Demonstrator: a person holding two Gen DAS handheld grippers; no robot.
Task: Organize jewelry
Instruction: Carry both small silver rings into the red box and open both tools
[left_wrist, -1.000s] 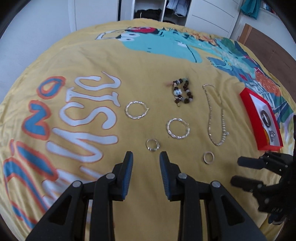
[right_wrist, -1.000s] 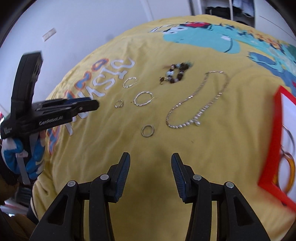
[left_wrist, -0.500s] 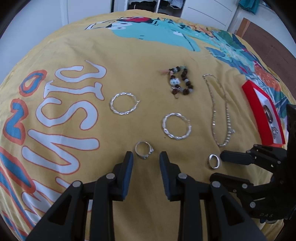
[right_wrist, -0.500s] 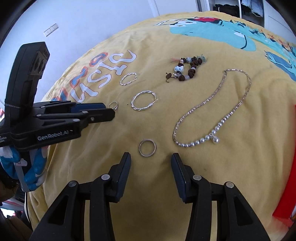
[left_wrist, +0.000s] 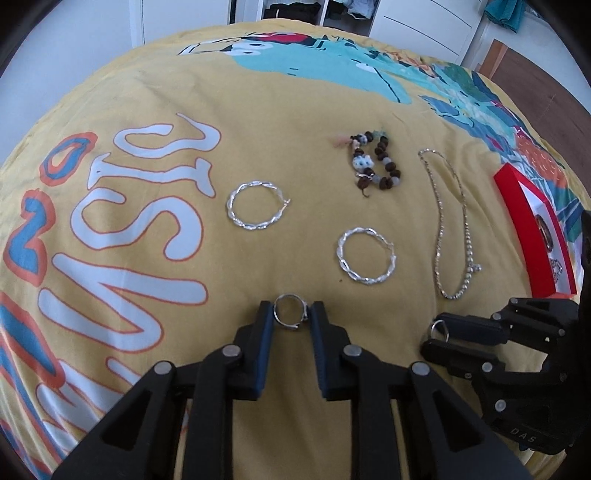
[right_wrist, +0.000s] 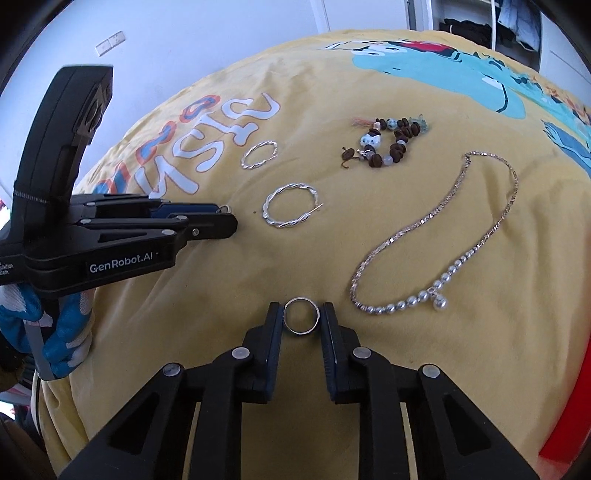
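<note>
Bed cover (left_wrist: 155, 110) wide open on the lettering side, nothing lying there, easy lane in. Ahead of the left gripper (left_wrist: 291, 314) two hoop earrings (left_wrist: 255, 209) (left_wrist: 365, 260) sit apart, bare cloth between them. Past those, the bead bracelet (left_wrist: 375, 164) and the long necklace (left_wrist: 450, 229) block the far right; the red tray (left_wrist: 524, 229) closes the bed edge. Right gripper (right_wrist: 301, 320) has clear cloth to its left; the necklace lies just right of it. The two grippers are near each other, tight gap.

"GenRobot.AI" on left gripper (right_wrist: 221, 218), "DAS" on right gripper (left_wrist: 436, 334)
</note>
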